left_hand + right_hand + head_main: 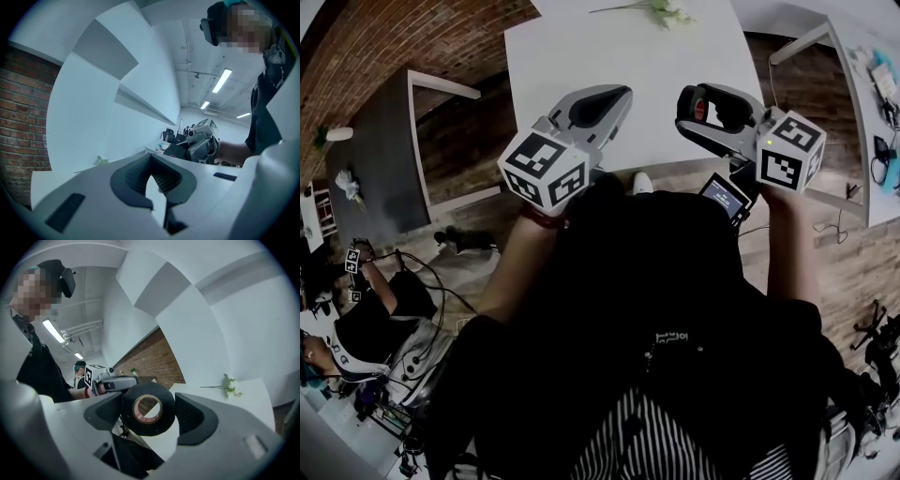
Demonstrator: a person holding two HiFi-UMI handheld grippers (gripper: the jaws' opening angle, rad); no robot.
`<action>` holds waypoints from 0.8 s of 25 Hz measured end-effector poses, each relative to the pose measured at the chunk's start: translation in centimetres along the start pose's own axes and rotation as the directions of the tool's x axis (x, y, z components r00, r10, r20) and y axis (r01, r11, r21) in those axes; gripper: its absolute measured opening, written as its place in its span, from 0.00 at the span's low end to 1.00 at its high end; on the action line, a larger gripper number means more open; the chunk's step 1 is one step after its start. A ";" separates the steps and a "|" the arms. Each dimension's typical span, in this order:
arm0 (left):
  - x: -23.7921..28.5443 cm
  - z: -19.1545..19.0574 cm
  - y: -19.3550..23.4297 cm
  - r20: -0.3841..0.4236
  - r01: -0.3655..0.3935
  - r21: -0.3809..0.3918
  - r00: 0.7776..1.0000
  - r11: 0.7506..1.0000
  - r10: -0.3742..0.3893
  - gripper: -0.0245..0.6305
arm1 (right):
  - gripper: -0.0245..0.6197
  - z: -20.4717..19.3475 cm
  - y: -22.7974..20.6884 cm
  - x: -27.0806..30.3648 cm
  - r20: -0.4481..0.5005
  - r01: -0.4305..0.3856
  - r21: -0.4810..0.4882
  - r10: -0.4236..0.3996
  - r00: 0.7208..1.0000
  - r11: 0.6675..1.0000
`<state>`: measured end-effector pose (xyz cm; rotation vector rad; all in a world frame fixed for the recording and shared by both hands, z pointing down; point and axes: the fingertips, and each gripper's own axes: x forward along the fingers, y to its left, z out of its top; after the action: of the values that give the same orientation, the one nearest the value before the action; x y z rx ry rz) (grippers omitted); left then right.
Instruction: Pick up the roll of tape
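nearest to you, your right gripper [698, 105] is clamped on the roll of tape [147, 429]. it's black with a tan core, standing on edge between the pads and held up in the air. your left gripper [151, 164] sits alongside, a little apart from the right one, fingers pinched together at the tips with nothing in them. both hang over the near edge of the white table [628, 56]. further out, a flower sprig [661, 11] lies by the table's far edge. off to your left there's a brick wall [375, 37] and another person [366, 328] low down.
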<state>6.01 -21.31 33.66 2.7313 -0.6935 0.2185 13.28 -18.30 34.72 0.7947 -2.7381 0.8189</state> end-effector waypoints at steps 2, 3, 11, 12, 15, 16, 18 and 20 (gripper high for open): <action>-0.2 0.2 0.0 0.003 0.008 0.001 1.000 1.000 -0.008 0.04 | 0.58 0.9 1.2 0.4 0.028 -0.043 -0.011 0.043 0.999 0.999; -0.2 0.4 0.0 0.007 0.011 0.002 1.000 1.000 -0.011 0.04 | 0.58 1.3 1.7 0.4 0.046 -0.067 -0.009 0.068 0.997 0.998; -0.8 0.6 -0.1 0.028 -0.003 -0.001 1.000 1.000 0.003 0.04 | 0.58 2.0 2.4 0.5 0.068 -0.069 -0.030 0.071 0.995 0.997; -0.9 0.7 -0.2 0.033 -0.007 -0.003 0.999 1.000 0.008 0.04 | 0.58 2.0 2.5 0.5 0.067 -0.069 -0.030 0.071 0.995 0.997; -1.1 1.0 -0.4 0.043 -0.013 -0.002 0.999 1.000 0.013 0.04 | 0.58 2.2 2.8 0.5 0.071 -0.078 -0.028 0.080 0.994 0.997; -1.0 1.0 -0.5 0.045 -0.013 -0.002 0.999 1.000 0.013 0.04 | 0.58 2.2 2.9 0.5 0.072 -0.079 -0.027 0.081 0.994 0.996; -1.1 1.1 -0.4 0.049 -0.017 -0.005 0.999 1.000 0.017 0.04 | 0.58 2.2 2.7 0.6 0.071 -0.076 -0.027 0.078 0.994 0.997; -1.3 1.1 -0.3 0.053 -0.022 -0.009 0.998 1.000 0.023 0.04 | 0.58 2.2 2.6 0.6 0.071 -0.072 -0.028 0.074 0.995 0.997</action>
<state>5.07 -20.84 32.27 2.7311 -0.7379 0.1483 11.36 -17.91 31.83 0.7368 -2.8505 0.7819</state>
